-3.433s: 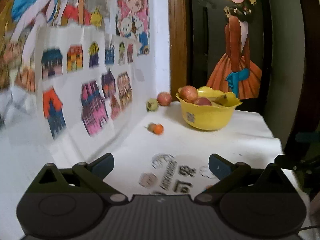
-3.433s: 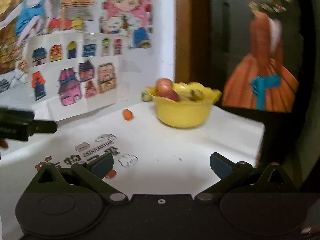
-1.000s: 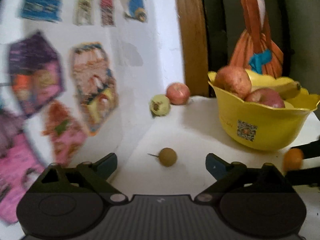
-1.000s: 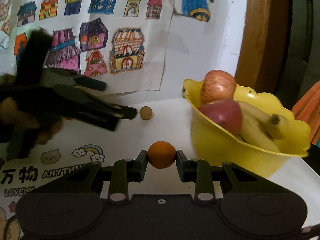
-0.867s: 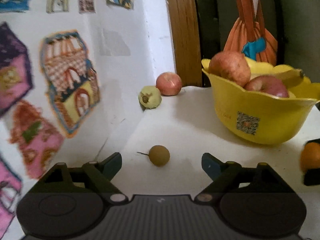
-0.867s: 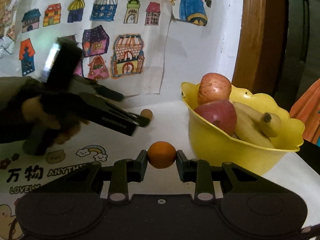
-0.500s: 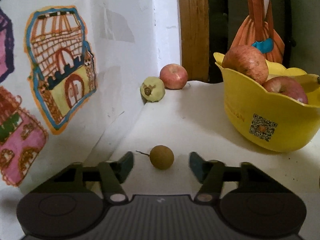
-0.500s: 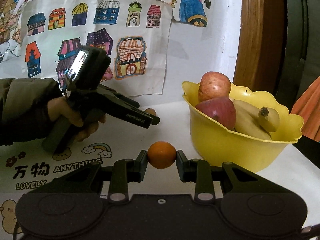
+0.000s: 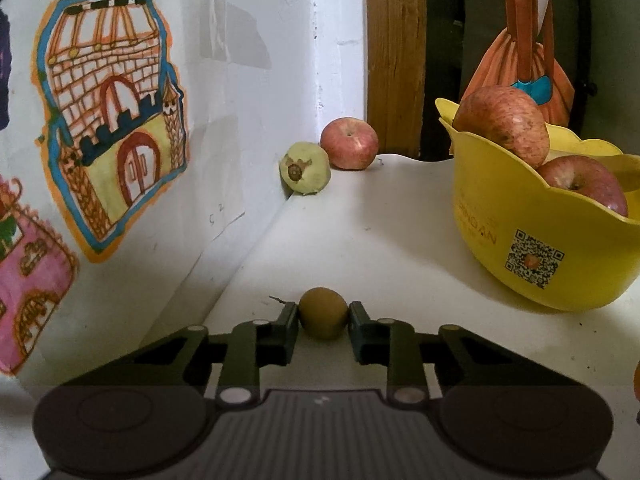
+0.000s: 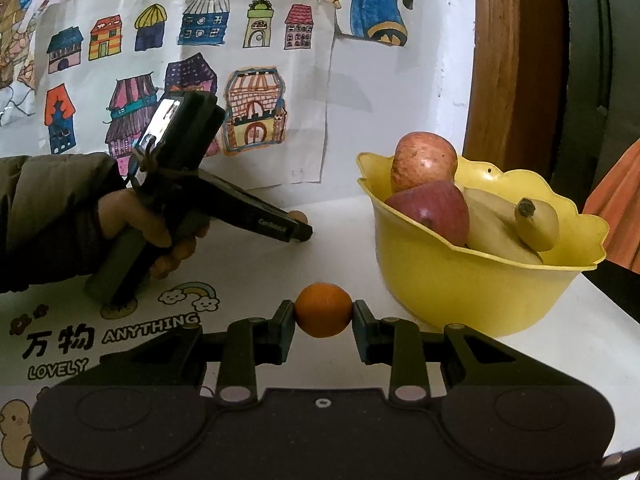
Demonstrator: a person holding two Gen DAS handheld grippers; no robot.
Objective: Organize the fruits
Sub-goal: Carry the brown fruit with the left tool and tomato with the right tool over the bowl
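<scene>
My left gripper (image 9: 323,318) is shut on a small brown round fruit (image 9: 323,317) with a thin stem, low on the white table near the wall. In the right wrist view that same left gripper (image 10: 299,229) is held by a hand, with the brown fruit (image 10: 299,216) peeking out at its tip. My right gripper (image 10: 324,317) is shut on a small orange fruit (image 10: 324,316), just left of the yellow bowl (image 10: 460,280). The yellow bowl (image 9: 560,256) holds two red apples (image 9: 504,128) and bananas (image 10: 536,220).
A red apple (image 9: 349,143) and a pale green fruit (image 9: 305,168) lie in the far corner by the wall and the wooden door frame (image 9: 394,52). Drawings of houses (image 10: 256,112) hang on the wall at left. A printed mat (image 10: 120,332) covers the table's near left.
My left gripper moved forward to the brown fruit and its fingers closed on it. The right gripper stays shut on the orange fruit, nearly still beside the bowl.
</scene>
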